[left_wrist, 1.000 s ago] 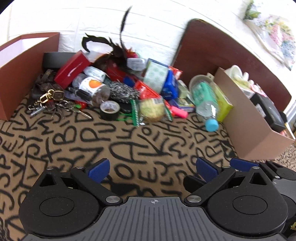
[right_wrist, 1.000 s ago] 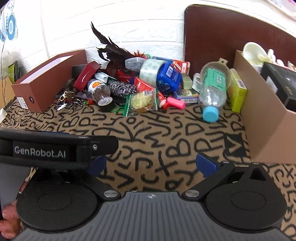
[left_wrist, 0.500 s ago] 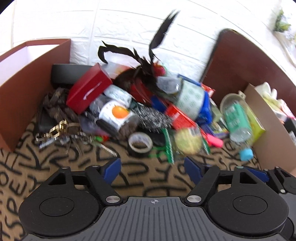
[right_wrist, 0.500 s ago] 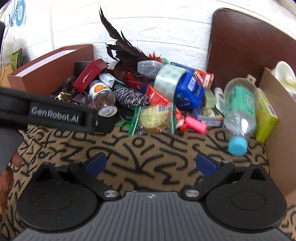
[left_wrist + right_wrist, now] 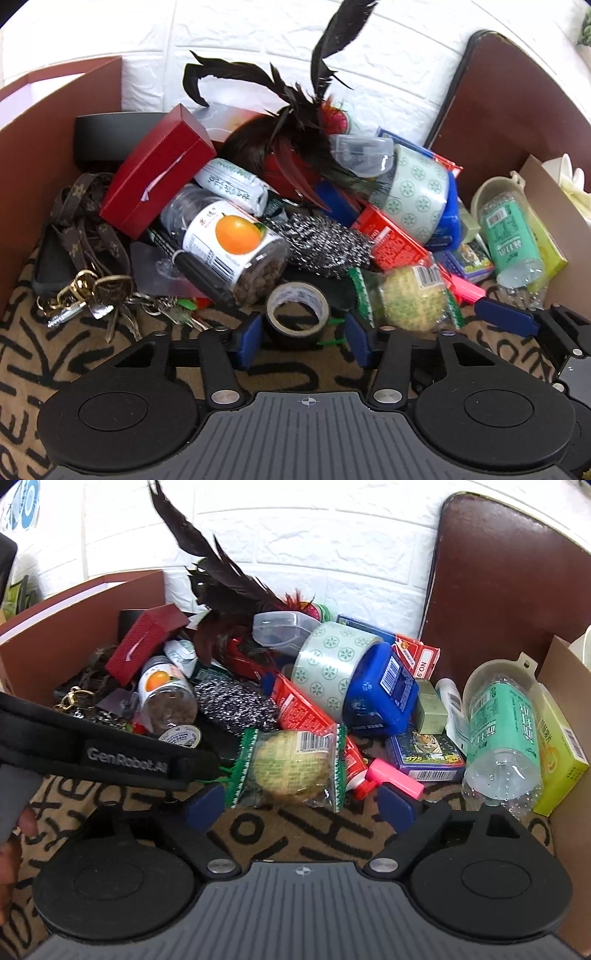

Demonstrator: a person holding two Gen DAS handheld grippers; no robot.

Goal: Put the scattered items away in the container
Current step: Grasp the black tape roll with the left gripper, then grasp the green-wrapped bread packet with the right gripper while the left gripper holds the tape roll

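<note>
- While both tools hang over the near edge of the pile, the left tool (image 5: 303,334) has its jaws closing around the small black tape roll (image 5: 297,314), which lies flat on the lettered cloth (image 5: 55,369) between the two blue pads; the pads do not appear to press on it yet.
- The right tool (image 5: 301,805) also has its jaws closing, with the packaged scouring sponge (image 5: 290,768) lying just ahead of them and only partly between them, not gripped.
- The tape roll looks light and stiff, a hollow ring that should hold its shape; taking it across its outer wall, as the pads are set, seems sound. Its smooth side may slip if pinched too near the top edge.
- The sponge pack looks very light and soft, in crinkly, slick film; a hold across the thick middle would probably serve better than the thin green sealed edges, which could fold or slide out.
- Beside these, the fruit jar (image 5: 229,243) leans just behind the tape roll and could roll if nudged.
- The brown box (image 5: 55,155) stands at the left of the pile and a cardboard box (image 5: 569,760) at the right; which of them is the intended container I cannot tell.
</note>
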